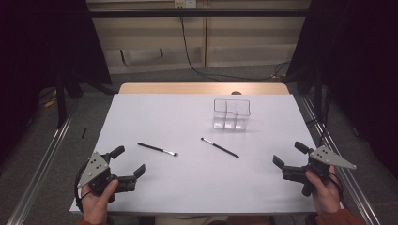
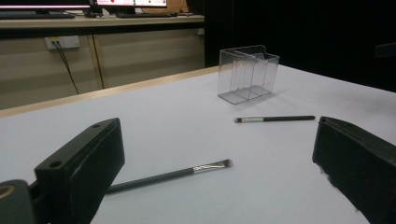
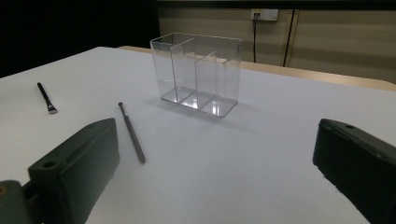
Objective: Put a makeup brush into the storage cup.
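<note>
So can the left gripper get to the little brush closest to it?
Probably yes. The left gripper has its jaws open, and only bare white table lies between it and the nearer brush, which lies flat on its own.

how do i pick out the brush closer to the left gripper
On the white table, look in front of the clear organizer; two thin black brushes lie there. Yours is the left brush, its bristles pointing right, unlike the right brush.

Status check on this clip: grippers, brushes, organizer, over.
Left gripper and right gripper open, empty. Two makeup brushes flat on table, apart. Clear organizer upright, empty. Path unobstructed.
</note>
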{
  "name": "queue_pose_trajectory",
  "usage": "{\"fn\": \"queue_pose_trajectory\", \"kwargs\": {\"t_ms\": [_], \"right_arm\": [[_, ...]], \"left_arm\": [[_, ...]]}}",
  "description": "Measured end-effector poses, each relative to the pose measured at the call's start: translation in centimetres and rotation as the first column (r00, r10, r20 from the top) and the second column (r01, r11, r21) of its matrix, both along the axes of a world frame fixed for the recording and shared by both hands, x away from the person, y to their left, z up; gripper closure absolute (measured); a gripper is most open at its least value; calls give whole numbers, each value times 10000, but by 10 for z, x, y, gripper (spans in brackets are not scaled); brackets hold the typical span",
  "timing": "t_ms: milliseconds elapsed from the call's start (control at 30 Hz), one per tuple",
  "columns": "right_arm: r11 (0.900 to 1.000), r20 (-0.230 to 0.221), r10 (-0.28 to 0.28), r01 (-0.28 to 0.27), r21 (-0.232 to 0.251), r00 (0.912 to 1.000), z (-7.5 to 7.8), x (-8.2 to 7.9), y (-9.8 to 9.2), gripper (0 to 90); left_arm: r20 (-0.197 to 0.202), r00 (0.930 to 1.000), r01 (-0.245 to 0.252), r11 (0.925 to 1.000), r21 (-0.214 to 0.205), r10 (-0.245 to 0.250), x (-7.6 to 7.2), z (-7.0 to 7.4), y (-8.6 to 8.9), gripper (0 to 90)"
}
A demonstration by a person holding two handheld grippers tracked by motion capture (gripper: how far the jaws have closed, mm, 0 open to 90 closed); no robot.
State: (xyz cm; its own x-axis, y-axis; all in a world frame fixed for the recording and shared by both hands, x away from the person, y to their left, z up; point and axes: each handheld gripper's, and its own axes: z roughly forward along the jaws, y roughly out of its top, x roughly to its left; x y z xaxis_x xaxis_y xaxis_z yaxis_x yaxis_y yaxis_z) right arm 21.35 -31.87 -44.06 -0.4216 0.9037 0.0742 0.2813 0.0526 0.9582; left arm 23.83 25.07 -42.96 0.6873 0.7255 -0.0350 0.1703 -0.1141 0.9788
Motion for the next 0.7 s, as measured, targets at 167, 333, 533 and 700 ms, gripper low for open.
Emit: {"fn": "queue_pose_trajectory", "kwargs": {"t_ms": [167,333,533,700], "right_arm": [[10000,-5,5,-5,49,10000,0,1,1,2],[10000,-4,32,-32,74,10000,0,3,1,1],[10000,15,52,-52,50,10000,0,2,1,2],[9999,22,76,-76,69,10000,1,1,2,2]], "left_arm": [[13,10000,-26,10000,80,26,0,0,0,23],[22,10000,-66,9999,110,66,-1,0,0,24],[50,9999,-151,9999,34,151,-2,1,1,23],[86,9999,-106,9999,57,106,1,4,-2,22]]}}
